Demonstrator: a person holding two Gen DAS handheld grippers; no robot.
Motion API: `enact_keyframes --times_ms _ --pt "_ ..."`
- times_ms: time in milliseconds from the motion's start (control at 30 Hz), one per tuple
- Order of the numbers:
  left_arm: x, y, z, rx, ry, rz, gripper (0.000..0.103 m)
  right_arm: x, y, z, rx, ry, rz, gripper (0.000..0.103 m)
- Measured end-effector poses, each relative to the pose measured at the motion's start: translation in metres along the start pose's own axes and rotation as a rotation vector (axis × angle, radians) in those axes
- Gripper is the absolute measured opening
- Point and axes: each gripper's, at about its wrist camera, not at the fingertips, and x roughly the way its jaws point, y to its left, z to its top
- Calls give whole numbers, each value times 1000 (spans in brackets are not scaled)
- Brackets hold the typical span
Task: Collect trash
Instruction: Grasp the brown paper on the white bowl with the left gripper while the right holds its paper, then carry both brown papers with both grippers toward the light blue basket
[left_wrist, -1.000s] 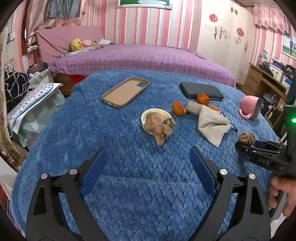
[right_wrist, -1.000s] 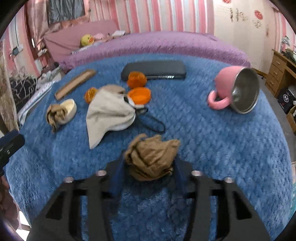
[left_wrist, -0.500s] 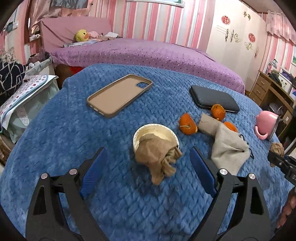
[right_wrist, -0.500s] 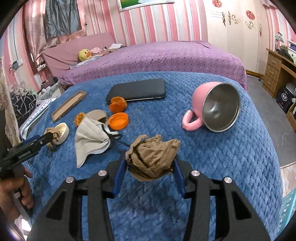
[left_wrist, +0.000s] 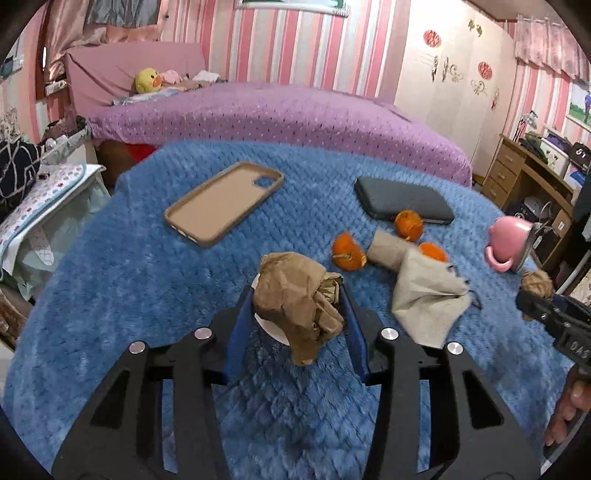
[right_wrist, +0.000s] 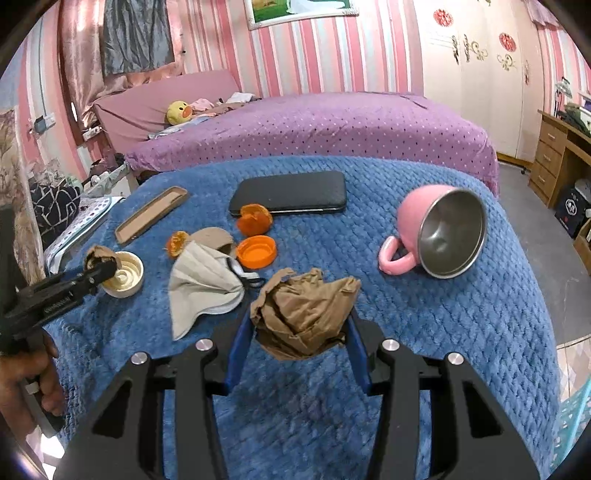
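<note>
We see 2 crumpled wads of brown paper, each caught in a tool over the counter, which is draped in a blue quilted blanket (left_wrist: 122, 280). The left tool (left_wrist: 295, 299) has its blue jaws closing on the first paper wad (left_wrist: 295, 295), which sits on a small white lid (right_wrist: 123, 274); the wad fills the gap between them and both jaw faces meet its sides, so we read it as pinched. In the right wrist view that same tool reaches in from the left edge, a hand (right_wrist: 26, 384) on its handle, its tip at the lid's near rim. The right tool (right_wrist: 301, 325) pinches the second paper wad (right_wrist: 303, 314), which hangs clear of the blanket between the jaws. Taking the white lid as our landmark: just right of it lies a beige cloth mask (right_wrist: 203, 280) with dark ear loops, and at the mask's far edge sit pieces of orange peel (right_wrist: 255, 218) and an orange cap (right_wrist: 256, 251). Behind the lid lies a tan phone case (left_wrist: 225, 203), open side up. Further right and back from the lid rests a dark flat case (right_wrist: 291, 192), touching one peel. Well to the right of the lid, a pink mug (right_wrist: 436, 232) with a steel lining lies on its side, its mouth towards us.
</note>
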Motion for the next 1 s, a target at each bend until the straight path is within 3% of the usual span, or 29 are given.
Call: enact_keyframes --times_ms 200,433,567,667,1000 --pt "-51 14 -5 -4 -69 -12 45 -34 16 -8 -24 -46 8 46" --pt "-91 51 -25 -52 -85 4 45 -67 31 -19 -36 -78 31 46" --pt "-103 55 -29 -74 -111 -45 45 -75 36 -23 -50 -88 36 46" --pt "-98 47 -29 -70 -109 -71 45 -72 35 -23 -52 -78 37 46" --pt "-17 9 -45 10 81 -64 45 -66 22 -22 -38 -62 29 46"
